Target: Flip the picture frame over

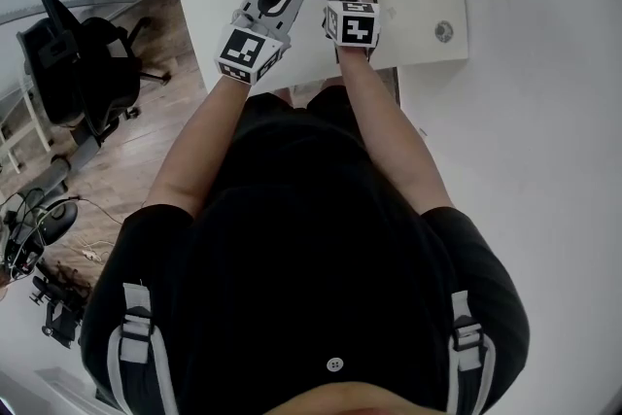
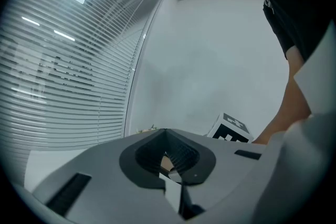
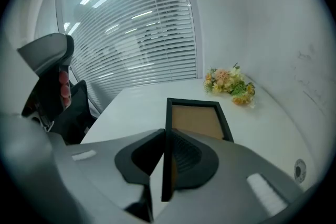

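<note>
Your right gripper (image 3: pixel 165 161) is clamped narrowly on the near edge of the black-rimmed rectangular picture frame with brown cardboard backing (image 3: pixel 197 120). The frame reaches out over the white table (image 3: pixel 131 105). Your left gripper (image 2: pixel 168 153) has its jaws closed together.

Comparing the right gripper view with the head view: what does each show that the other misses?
Only the right gripper view: the right gripper clamping the picture frame by its dark edge, and window blinds. Only the head view: the person's torso and the wooden floor. Both: the frame's brown panel facing up, the flowers, the white table.
</note>
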The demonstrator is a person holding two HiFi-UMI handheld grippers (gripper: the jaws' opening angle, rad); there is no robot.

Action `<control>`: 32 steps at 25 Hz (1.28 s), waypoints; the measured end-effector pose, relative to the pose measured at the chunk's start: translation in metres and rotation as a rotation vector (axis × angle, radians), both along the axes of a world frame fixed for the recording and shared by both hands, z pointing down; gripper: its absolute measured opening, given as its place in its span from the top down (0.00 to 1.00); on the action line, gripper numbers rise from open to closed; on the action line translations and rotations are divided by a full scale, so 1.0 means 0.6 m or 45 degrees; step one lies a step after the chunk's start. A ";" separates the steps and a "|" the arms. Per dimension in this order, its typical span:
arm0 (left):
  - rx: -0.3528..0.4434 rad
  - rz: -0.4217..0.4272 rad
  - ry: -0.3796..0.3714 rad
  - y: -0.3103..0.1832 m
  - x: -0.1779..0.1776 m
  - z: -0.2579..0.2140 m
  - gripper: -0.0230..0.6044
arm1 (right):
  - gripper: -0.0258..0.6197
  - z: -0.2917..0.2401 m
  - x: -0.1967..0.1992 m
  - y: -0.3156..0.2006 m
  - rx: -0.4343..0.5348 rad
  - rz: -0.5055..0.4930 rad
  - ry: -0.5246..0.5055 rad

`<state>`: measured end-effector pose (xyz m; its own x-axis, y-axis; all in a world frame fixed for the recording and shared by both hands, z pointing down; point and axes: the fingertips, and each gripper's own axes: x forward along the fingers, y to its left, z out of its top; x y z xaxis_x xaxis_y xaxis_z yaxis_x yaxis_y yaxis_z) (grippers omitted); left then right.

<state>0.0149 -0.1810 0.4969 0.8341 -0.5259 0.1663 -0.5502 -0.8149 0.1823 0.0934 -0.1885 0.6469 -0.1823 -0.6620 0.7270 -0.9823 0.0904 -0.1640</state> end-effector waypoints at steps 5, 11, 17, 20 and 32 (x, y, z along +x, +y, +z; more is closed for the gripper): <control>0.016 0.021 0.008 0.008 0.000 -0.016 0.96 | 0.88 -0.022 -0.012 0.012 -0.001 0.010 -0.129; 0.031 0.043 0.018 0.011 0.004 -0.032 0.96 | 0.88 -0.060 -0.020 0.014 0.008 0.031 -0.319; 0.027 0.024 0.015 0.002 0.012 -0.036 0.96 | 0.88 -0.081 -0.001 0.013 0.013 0.025 -0.459; 0.031 0.005 0.008 0.000 0.013 -0.036 0.96 | 0.88 -0.086 0.008 0.015 0.017 0.003 -0.552; 0.019 -0.095 -0.023 -0.020 0.045 -0.021 0.96 | 0.88 -0.082 0.025 0.000 -0.095 0.046 -1.083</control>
<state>0.0418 -0.1929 0.4845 0.7896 -0.5887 0.1731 -0.6123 -0.7742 0.1601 0.1085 -0.1883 0.5977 -0.6653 -0.6339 0.3944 -0.5244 0.0208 -0.8512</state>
